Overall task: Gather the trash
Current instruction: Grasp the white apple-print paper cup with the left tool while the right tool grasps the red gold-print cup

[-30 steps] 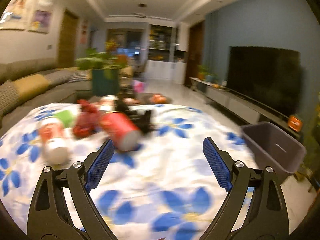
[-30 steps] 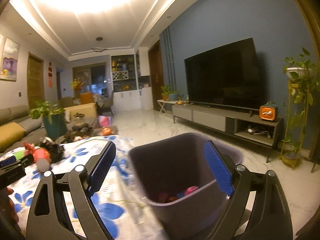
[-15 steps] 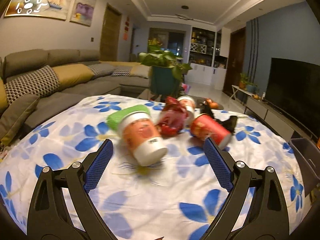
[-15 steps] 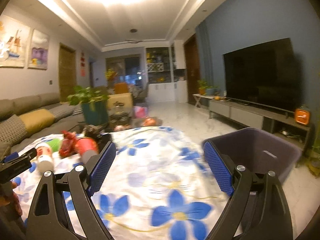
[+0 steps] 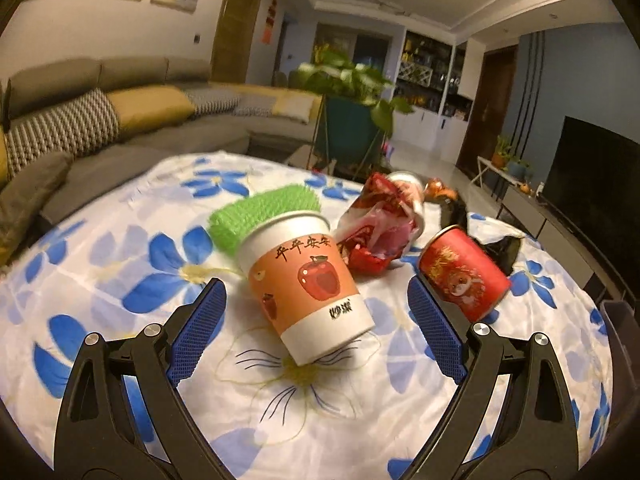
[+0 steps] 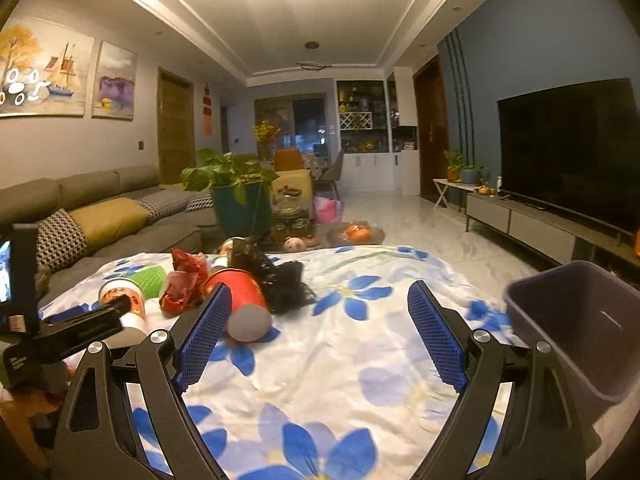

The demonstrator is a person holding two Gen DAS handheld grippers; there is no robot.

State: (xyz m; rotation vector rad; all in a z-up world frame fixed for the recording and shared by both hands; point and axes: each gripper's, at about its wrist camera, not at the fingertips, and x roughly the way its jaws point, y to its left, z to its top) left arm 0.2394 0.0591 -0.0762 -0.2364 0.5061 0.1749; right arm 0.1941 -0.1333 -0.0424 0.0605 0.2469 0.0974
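Note:
A paper cup with an orange apple sleeve lies on its side on the flowered cloth, its base toward me. My left gripper is open, one finger on either side of the cup, pads apart from it. Behind the cup are a green spiky piece, a crumpled red wrapper, a tipped red cup and a black scrap. My right gripper is open and empty above the cloth. The red cup sits just past its left finger. The left gripper shows at the left.
A purple bin stands off the table's right edge; its rim also shows in the left wrist view. A grey sofa runs along the left. A potted plant stands beyond the table, a TV unit at right.
Both views swung left. The left gripper closed in on the paper cup, which now lies between its open fingers. The right gripper left the bin and now faces the trash pile.

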